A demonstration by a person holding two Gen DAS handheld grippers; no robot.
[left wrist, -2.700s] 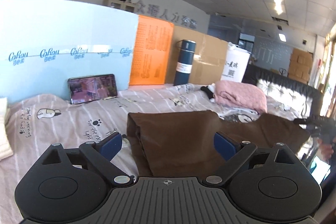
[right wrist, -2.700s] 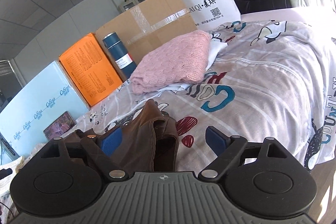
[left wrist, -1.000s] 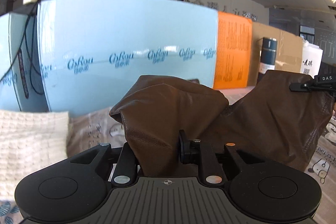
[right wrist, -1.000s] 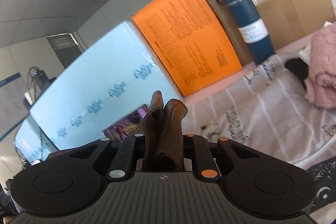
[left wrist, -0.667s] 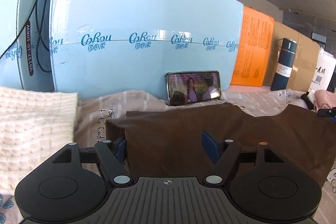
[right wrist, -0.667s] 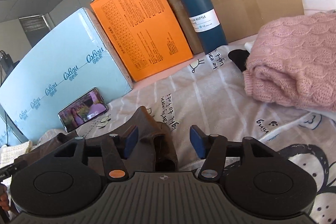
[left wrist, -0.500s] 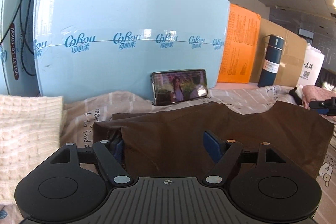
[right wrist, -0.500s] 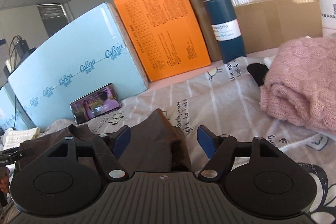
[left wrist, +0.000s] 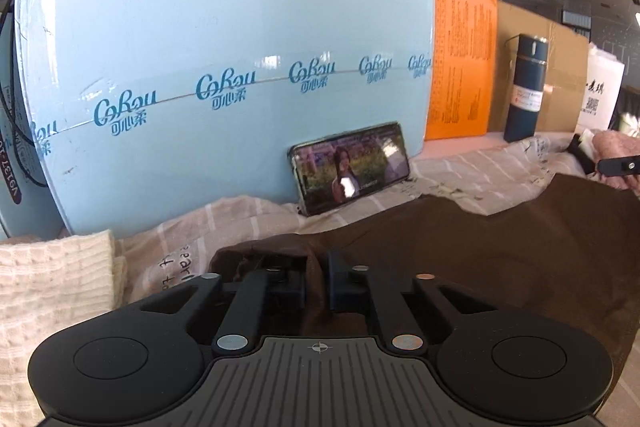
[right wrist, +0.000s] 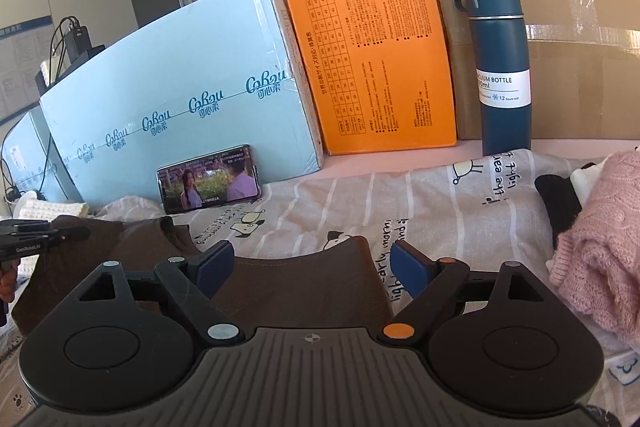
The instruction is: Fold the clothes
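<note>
A: What is seen nearest in the left wrist view?

B: The left gripper [left wrist: 316, 281] is seen clamped on a bunched fold of the dark brown, matte garment [left wrist: 500, 251], whose cloth is pinched between the closed fingers. From there the garment is spread flat toward the right across the striped grey-beige printed bedsheet [left wrist: 472, 179], its long axis running between the two grippers.

A: And from the right wrist?

B: The right gripper [right wrist: 310, 265] is seen with its blue-padded fingers [right wrist: 214, 264] held wide apart over the garment's [right wrist: 296, 291] notched right end; nothing is gripped. A chunky pink knitted sweater [right wrist: 600, 251] is shown only fully here, just to the right.

A: What is shown farther back?

B: A black smartphone [right wrist: 209, 183] playing video is propped against a pale blue glossy carton [right wrist: 180, 99]; beside it an orange printed box [right wrist: 372, 47] and a tall navy vacuum bottle [right wrist: 502, 67] are stood before a brown cardboard box [right wrist: 580, 39]. A cream waffle-knit cloth [left wrist: 48, 291] is shown large only in the left view.
</note>
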